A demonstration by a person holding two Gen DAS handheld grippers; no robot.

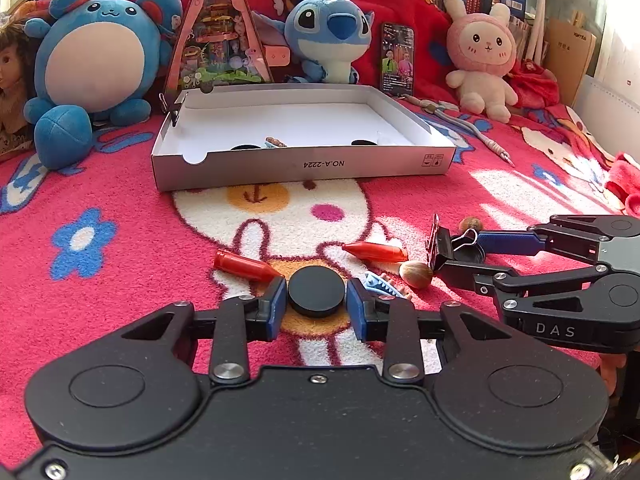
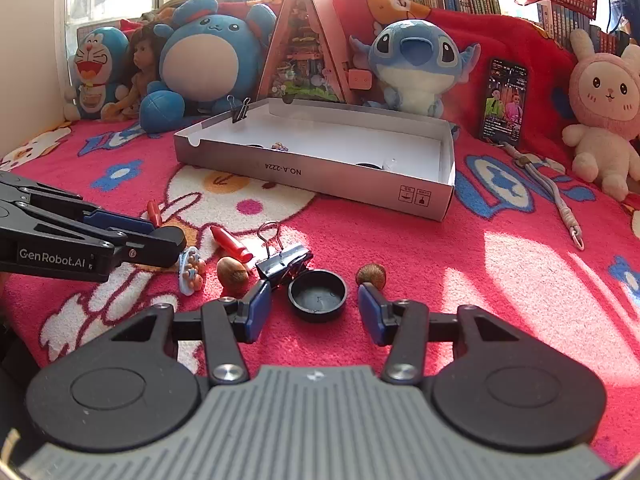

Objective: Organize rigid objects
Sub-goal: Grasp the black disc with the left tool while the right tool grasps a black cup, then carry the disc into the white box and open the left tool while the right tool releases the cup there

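In the left wrist view my left gripper (image 1: pixel 317 303) is shut on a flat black disc (image 1: pixel 316 295) that lies on the pink blanket, a blue pad against each side. My right gripper (image 2: pixel 315 294) stands open around an upturned black cap (image 2: pixel 318 297), with a gap on each side. Its left finger touches a black binder clip (image 2: pixel 285 264). Loose on the blanket lie two red bullet-shaped pieces (image 1: pixel 245 268) (image 1: pixel 376 252), two brown nuts (image 1: pixel 416 274) (image 2: pixel 371 274) and a small blue toothed clip (image 1: pixel 385 285). Behind stands the white cardboard box (image 1: pixel 304 165), with two dark discs and a small trinket inside.
A binder clip (image 1: pixel 174 109) sits on the box's far left corner. Plush toys (image 1: pixel 94 68) (image 1: pixel 330 36) (image 1: pixel 482 54), a triangular toy house (image 1: pixel 218 36) and a lit phone (image 1: pixel 397 58) line the back. A lanyard (image 2: pixel 558 200) lies right of the box.
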